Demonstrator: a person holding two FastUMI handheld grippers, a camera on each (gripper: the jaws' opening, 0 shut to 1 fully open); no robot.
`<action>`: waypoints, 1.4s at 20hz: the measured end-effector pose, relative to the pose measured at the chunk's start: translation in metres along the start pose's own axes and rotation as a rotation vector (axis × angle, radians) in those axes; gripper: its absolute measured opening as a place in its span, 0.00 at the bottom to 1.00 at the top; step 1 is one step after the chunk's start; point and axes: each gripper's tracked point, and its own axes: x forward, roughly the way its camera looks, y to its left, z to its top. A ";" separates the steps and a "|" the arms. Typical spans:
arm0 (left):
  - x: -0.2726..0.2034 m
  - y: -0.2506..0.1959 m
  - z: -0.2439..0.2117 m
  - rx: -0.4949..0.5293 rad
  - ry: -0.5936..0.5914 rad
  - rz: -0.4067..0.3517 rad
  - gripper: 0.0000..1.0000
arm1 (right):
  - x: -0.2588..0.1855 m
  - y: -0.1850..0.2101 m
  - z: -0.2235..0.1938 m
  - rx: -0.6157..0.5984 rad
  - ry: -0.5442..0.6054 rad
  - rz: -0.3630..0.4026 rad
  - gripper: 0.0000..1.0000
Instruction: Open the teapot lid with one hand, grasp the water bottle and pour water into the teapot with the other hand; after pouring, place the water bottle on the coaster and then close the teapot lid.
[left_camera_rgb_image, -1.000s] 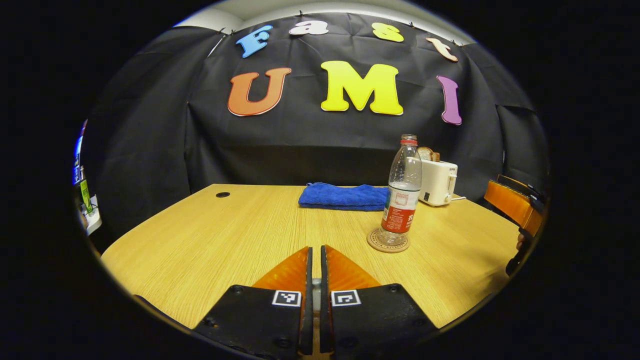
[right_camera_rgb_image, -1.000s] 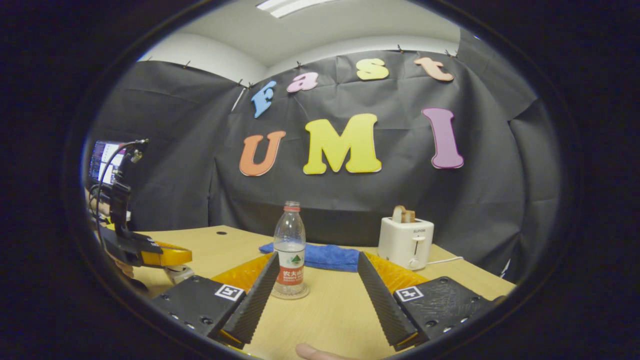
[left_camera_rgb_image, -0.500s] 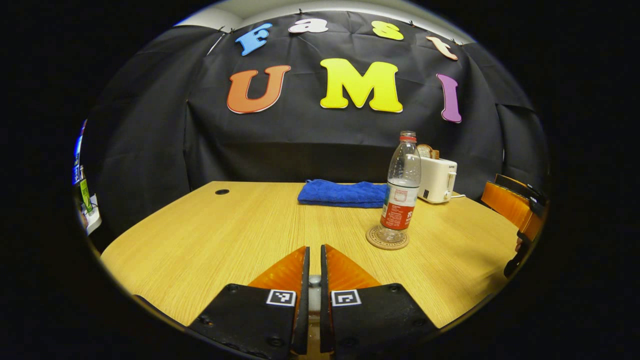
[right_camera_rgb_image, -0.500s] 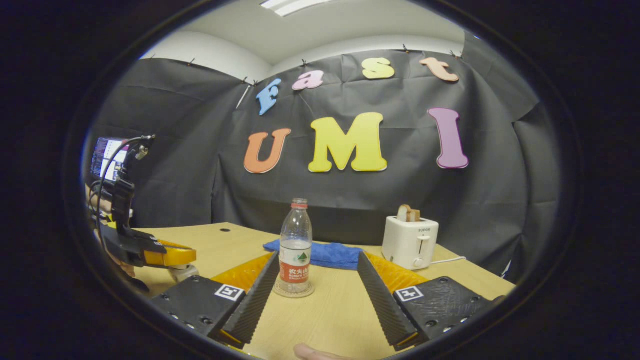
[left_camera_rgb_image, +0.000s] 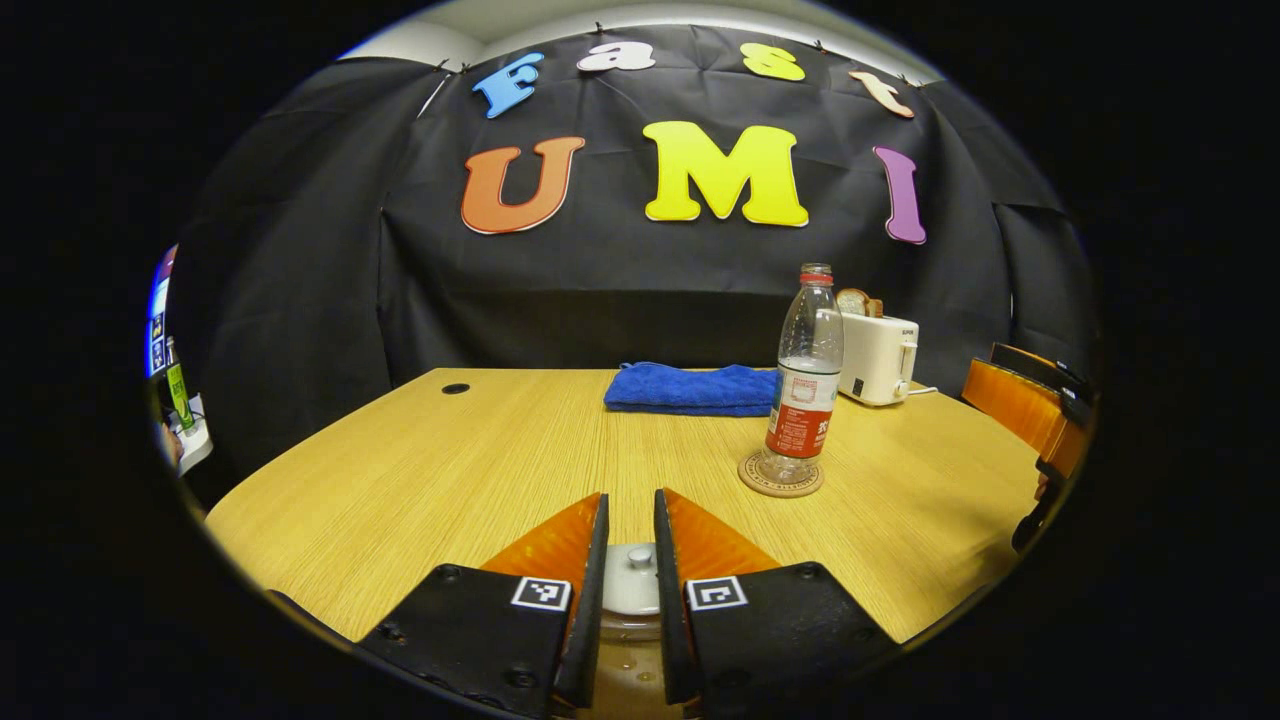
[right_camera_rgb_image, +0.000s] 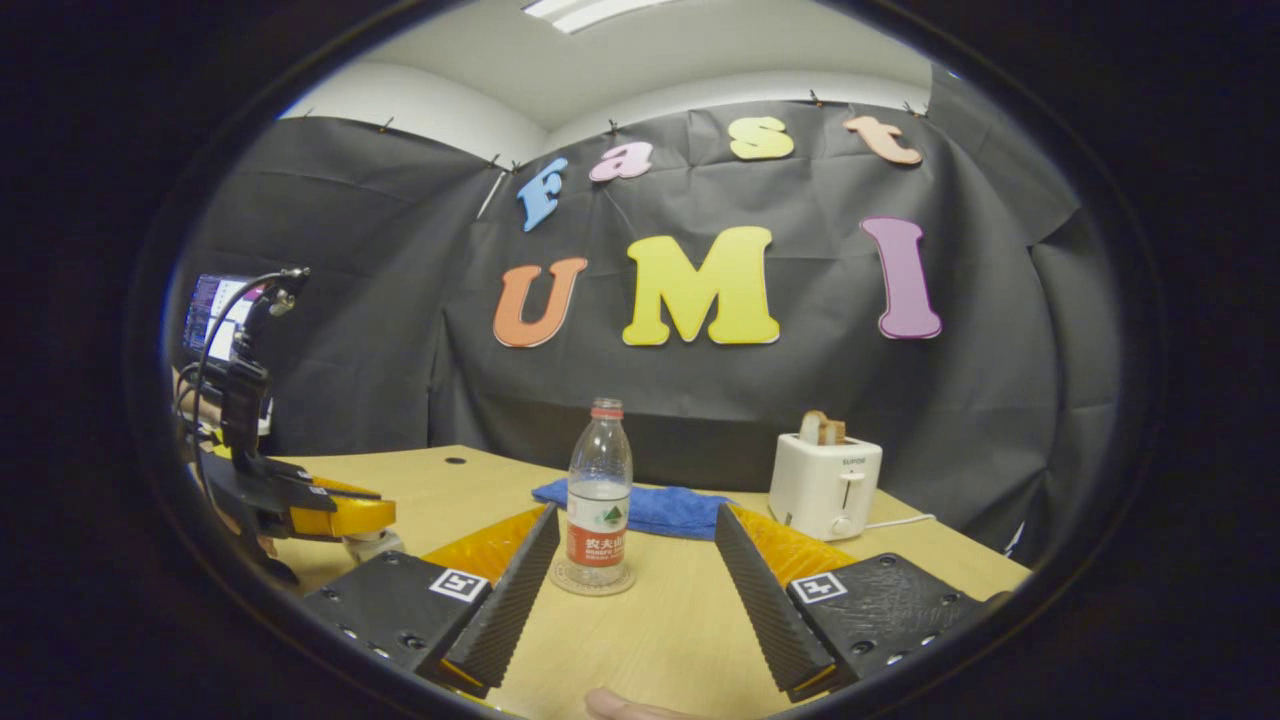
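The lid (left_camera_rgb_image: 631, 580) sits at 6 o'clock between the left gripper (left_camera_rgb_image: 630, 520)'s slightly parted fingers, its small smooth knob the hold, likely slippery and fragile; the right gripper (right_camera_rgb_image: 636, 560) gapes toward the bottle (right_camera_rgb_image: 598, 495), light on its coaster (right_camera_rgb_image: 592, 579).

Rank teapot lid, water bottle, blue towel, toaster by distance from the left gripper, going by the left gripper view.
From the left gripper:
1. Teapot lid, between its fingers at the bottom.
2. Water bottle, on the coaster, ahead right.
3. Blue towel, at the table's far edge, centre.
4. Toaster, far right corner, behind the bottle.
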 end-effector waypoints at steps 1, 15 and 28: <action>0.000 0.000 -0.001 -0.008 0.008 -0.001 0.28 | 0.000 0.001 0.000 -0.002 0.001 0.001 0.94; -0.004 -0.001 -0.001 -0.090 0.040 0.010 0.32 | 0.001 -0.001 -0.003 0.006 0.009 -0.004 0.92; -0.001 -0.001 0.001 0.013 -0.029 0.034 0.04 | 0.002 0.004 -0.009 0.000 0.022 0.003 0.94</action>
